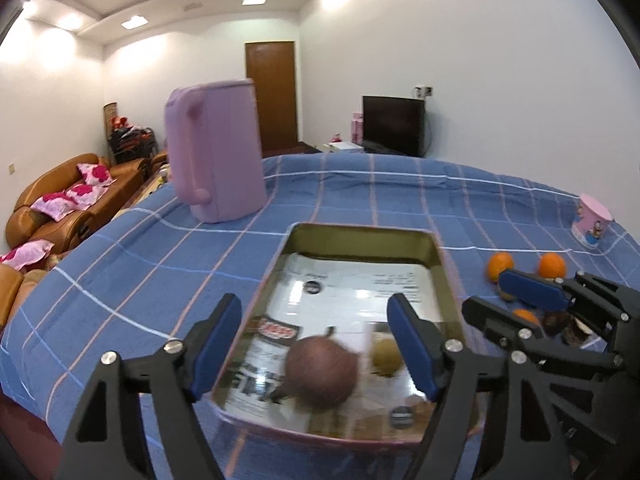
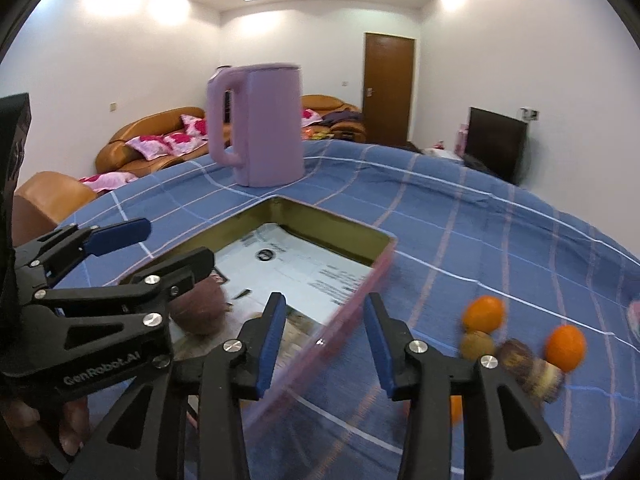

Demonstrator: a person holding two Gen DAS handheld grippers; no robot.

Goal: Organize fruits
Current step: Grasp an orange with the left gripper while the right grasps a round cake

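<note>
Kettle [image 1: 214, 152] first, lilac and upright at the far left of the blue checked tablecloth [image 1: 140, 248], handle turned toward the sofa [image 1: 68, 196] side of the room. Moving right, the left gripper [image 1: 316, 344] hangs low over the near end of the rectangular tin tray [image 1: 362, 232], fingers pointing forward and slightly down, jaws spread wide and holding nothing. Between those blue pads sits a brown round fruit [image 1: 322, 372] on the printed paper lining the tray, and just to its right a smaller yellowish fruit [image 1: 386, 356], close against the inner face of the right-hand finger. Both are blurred, so their kind is hard to call.

Right again, the right gripper [image 2: 324, 340] straddles the tray's pink right wall, one finger over the tray and one over the cloth, jaws parted and empty, angled forward and down. From its own camera the left gripper shows at the far left with a bare hand [image 2: 68, 424] underneath.

Out on the cloth right of the tray lies the loose pile: two oranges [image 2: 483, 313], a small greenish-brown fruit [image 2: 478, 345] touching the nearer one, and a dark brownish fruit [image 2: 532, 368] beside it, smeared by motion. Far right, a pink printed cup [image 1: 591, 221] stands well apart
</note>
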